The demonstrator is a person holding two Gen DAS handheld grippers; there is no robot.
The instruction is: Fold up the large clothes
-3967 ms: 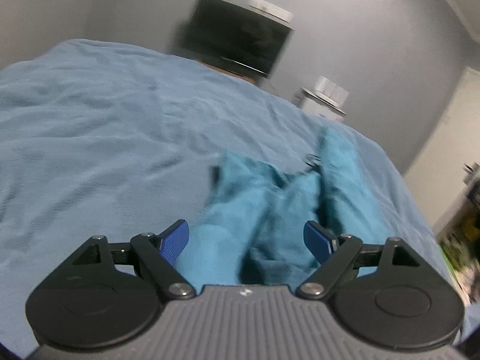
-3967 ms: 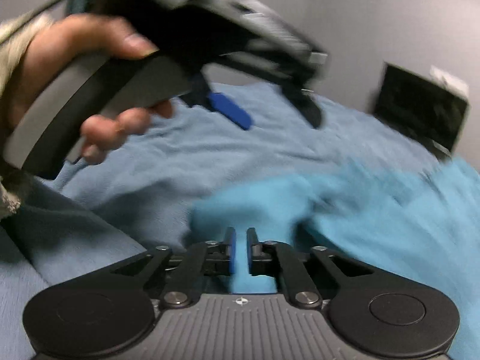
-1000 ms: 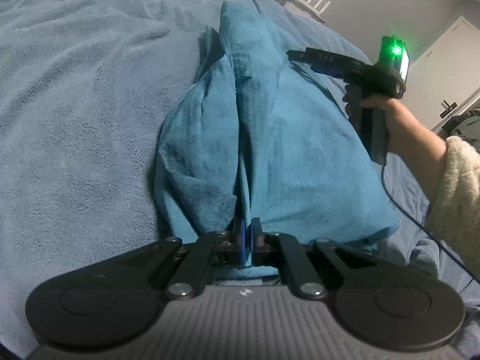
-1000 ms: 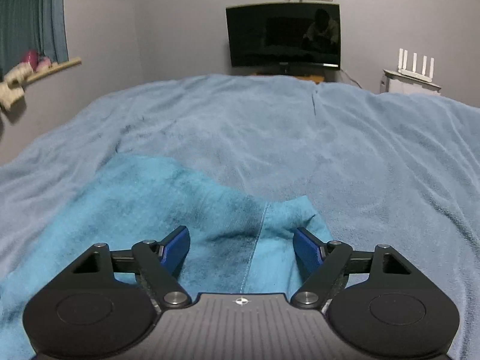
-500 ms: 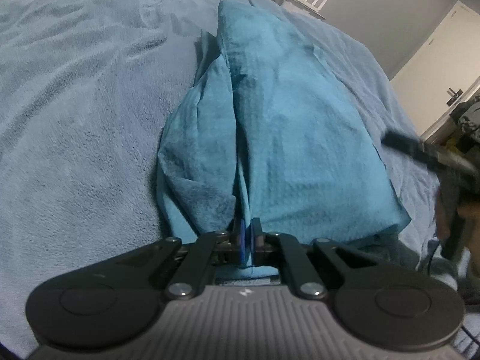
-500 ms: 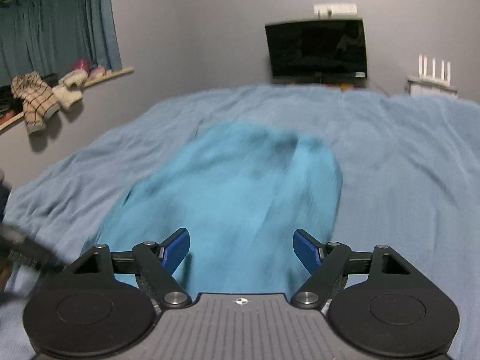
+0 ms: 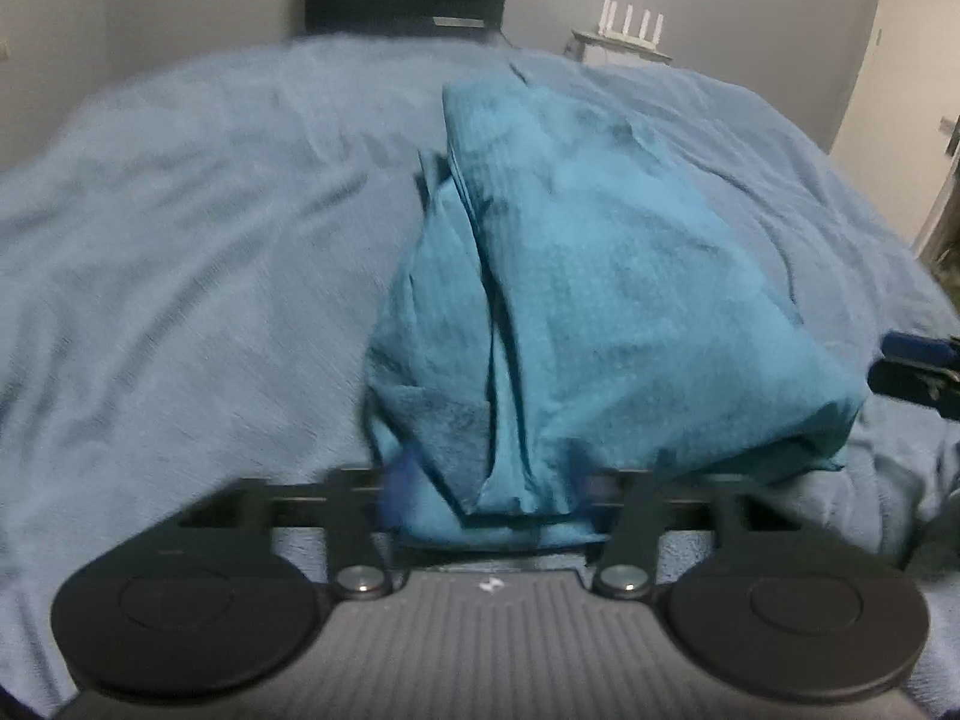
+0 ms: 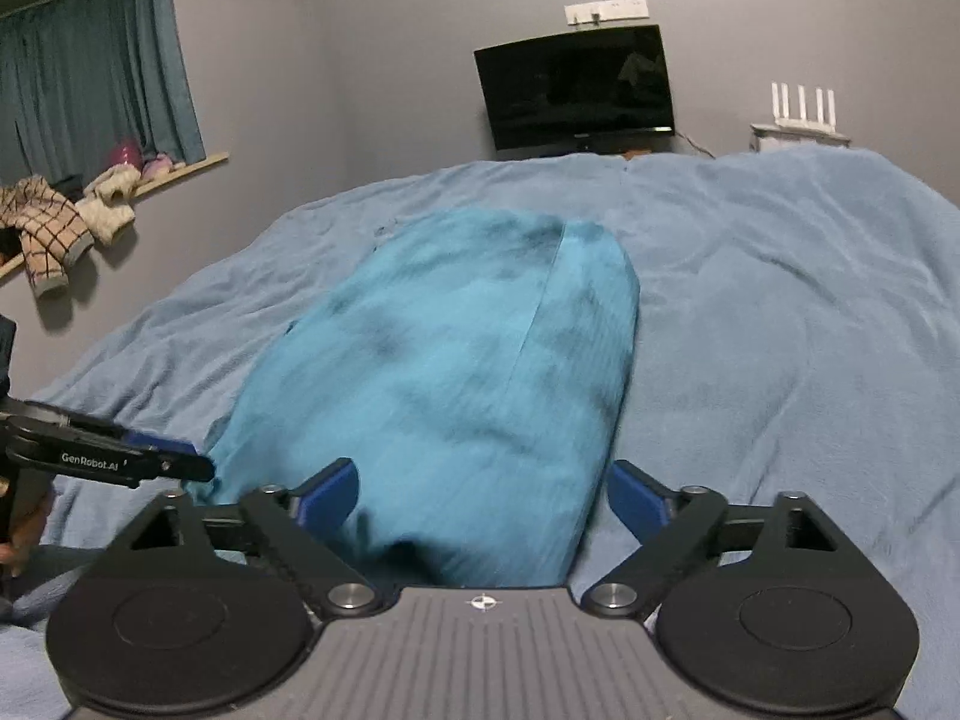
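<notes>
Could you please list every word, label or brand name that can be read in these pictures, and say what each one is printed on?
"GenRobot.AI": white lettering on the black side of the left gripper, seen in the right wrist view.
Small round emblems on each gripper's grey body hold no readable letters.
Nothing readable on the television or the white router.

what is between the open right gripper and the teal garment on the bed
Nothing visible. The right gripper is open with the near end of the teal fabric garment lying between its blue fingers, on the light blue fleece blanket.

Teal garment (image 8: 456,372) soft matt cloth; bedspread (image 8: 780,312) fuzzy fleece.
</notes>
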